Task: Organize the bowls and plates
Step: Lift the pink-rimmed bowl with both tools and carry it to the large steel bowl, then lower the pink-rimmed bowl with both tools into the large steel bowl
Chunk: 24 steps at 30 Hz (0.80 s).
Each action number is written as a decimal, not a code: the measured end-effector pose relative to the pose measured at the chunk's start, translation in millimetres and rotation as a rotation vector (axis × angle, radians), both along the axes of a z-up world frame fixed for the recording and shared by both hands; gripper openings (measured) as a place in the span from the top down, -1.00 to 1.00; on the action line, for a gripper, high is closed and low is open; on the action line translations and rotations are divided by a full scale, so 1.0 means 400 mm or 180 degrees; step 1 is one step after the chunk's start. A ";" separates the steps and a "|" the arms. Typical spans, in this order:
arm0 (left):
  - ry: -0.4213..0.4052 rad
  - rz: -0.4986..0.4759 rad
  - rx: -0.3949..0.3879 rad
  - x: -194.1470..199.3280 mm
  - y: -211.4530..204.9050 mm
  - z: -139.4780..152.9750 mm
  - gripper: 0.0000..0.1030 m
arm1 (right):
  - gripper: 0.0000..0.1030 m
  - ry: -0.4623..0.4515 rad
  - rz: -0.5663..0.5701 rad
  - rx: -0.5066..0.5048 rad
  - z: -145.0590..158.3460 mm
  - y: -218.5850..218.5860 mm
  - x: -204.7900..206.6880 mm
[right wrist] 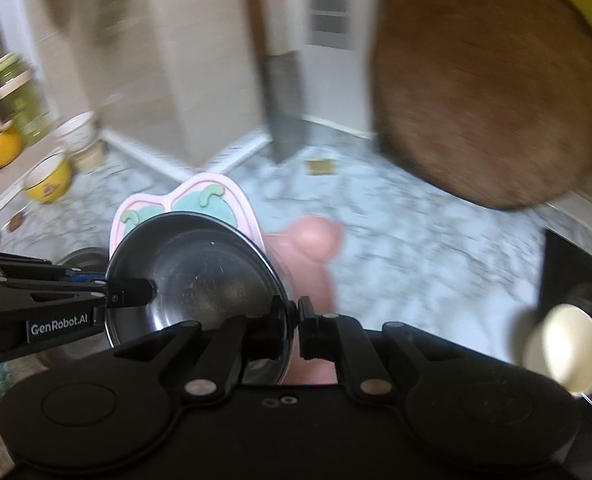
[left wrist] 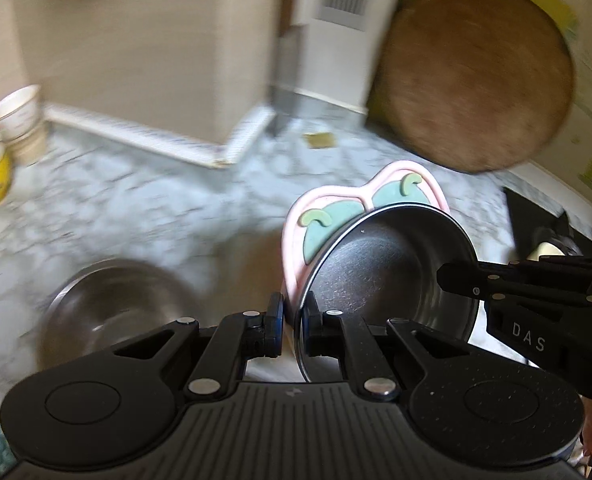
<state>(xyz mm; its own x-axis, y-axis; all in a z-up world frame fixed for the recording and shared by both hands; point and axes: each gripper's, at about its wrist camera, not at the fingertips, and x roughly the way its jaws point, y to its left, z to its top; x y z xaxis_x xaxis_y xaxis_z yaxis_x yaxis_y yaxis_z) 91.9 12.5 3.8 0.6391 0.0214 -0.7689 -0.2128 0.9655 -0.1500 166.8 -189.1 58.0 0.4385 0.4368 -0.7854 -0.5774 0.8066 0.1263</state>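
Marble-patterned countertop [left wrist: 144, 208] runs back to a round wooden cutting board [left wrist: 475, 80] leaning at the wall. Left of that board, the left gripper [left wrist: 292, 324] is clamped on the near rim of a steel bowl [left wrist: 387, 264] stacked with a pink tray [left wrist: 296, 236]; the right gripper [right wrist: 294, 322] pinches the opposite rim. Both should travel together, level, so the 2 pieces don't slip, toward the steel bowl on the counter [left wrist: 112, 304].
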 end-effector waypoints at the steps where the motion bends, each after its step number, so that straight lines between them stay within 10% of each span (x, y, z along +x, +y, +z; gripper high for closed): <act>1: 0.0001 0.0065 -0.0003 -0.015 0.026 -0.002 0.84 | 0.84 0.0000 0.0064 0.0010 0.000 0.025 -0.007; 24: 0.0492 0.0705 -0.0058 -0.132 0.371 -0.103 0.85 | 0.84 0.0362 0.0800 -0.0057 -0.058 0.429 -0.101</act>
